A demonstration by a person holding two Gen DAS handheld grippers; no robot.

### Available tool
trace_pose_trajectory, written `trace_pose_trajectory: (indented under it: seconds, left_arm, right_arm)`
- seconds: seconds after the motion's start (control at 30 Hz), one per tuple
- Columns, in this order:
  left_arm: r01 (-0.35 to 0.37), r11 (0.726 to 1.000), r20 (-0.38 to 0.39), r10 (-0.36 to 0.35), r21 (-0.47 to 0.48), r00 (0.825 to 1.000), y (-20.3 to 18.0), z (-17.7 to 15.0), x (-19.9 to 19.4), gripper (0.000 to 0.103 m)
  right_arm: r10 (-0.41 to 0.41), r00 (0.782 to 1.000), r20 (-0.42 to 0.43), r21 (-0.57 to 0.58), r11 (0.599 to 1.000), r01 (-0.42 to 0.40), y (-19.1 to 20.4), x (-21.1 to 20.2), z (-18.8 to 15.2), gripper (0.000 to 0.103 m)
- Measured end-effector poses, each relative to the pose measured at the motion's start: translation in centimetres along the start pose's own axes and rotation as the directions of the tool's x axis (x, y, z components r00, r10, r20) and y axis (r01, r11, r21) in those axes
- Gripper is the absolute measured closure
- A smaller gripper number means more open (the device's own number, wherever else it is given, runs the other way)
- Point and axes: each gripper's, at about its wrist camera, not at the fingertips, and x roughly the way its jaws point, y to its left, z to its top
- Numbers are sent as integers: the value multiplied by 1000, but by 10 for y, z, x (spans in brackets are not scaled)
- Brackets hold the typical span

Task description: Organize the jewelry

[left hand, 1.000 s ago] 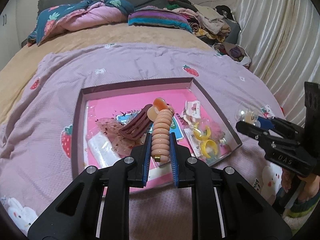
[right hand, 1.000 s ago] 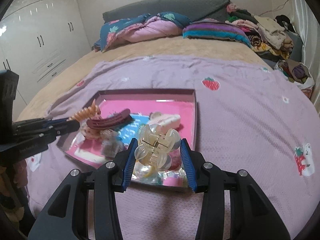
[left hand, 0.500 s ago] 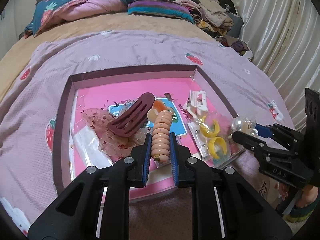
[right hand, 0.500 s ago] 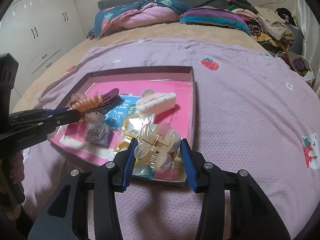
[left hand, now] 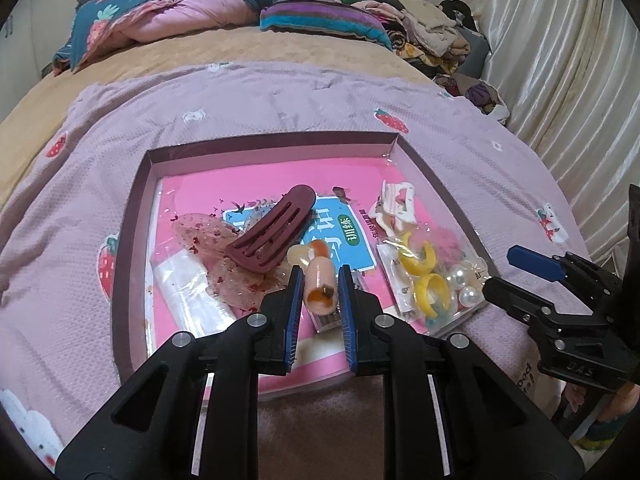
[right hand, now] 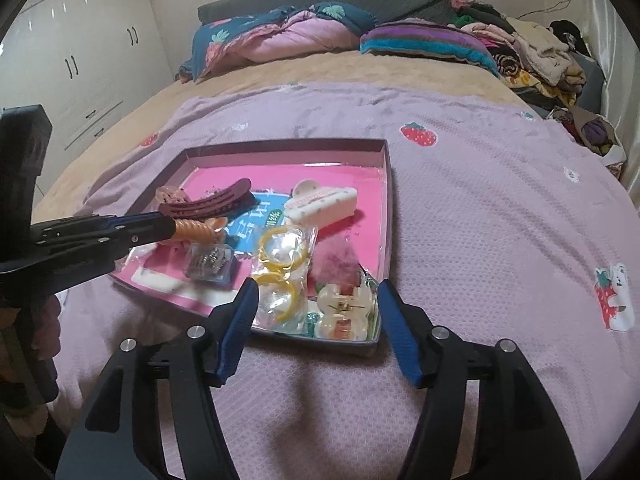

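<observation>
- The left tongs (left hand: 319, 286) are pinching a ribbed peach hair clip (left hand: 318, 280) between their blue pads, holding it above the near middle of the tray (left hand: 136, 200).
- The right tongs (right hand: 316, 312) have just been opening and now stand spread, with nothing pressed between them; a clear claw clip (right hand: 344, 312) lies in the tray's near right corner, beyond the pads and apart from them.
- The shallow tray has dark purple walls and a pink floor, and it sits on a lilac blanket (right hand: 500, 208) with strawberry prints spread over the bed.
- In the tray: a maroon hair clip (left hand: 272, 236) left of middle, a white clip (right hand: 324, 202) toward the far right, and yellow rings (left hand: 424, 272) in a clear bag beside the claw clip.
- Pillows and folded clothes are piled at the head of the bed.
</observation>
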Motion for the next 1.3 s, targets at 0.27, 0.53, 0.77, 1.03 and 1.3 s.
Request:
trace_pose_trajectory:
  seconds: [0.27,0.53,0.77,1.03,1.3]
  left_arm:
    - [-5,1000,30,5,7,1000,-3,1,-22,90]
    - [-11,1000,75,12,-6,997,-7,-3,-56,66]
    - [-38,999,119,39,-14,992,-6,-18,-89,40]
    - [-36,997,130,44,-61,991,0,-49,-115,11]
    - [-44,995,126,55,-85,991,5,-78,-119,10]
  right_arm:
    - [-7,999,42,7,1000,6,4,-25,-2,32]
    - [-9,997,79,14,1000,8,9,-52,-9,26]
    - [-14,992,126,23,1000,11,17,-82,-21,9]
    - [-15,988,156,6,1000,14,27,-104,-34,6]
    - [-24,987,160,5,1000,24,36,-110,-53,5]
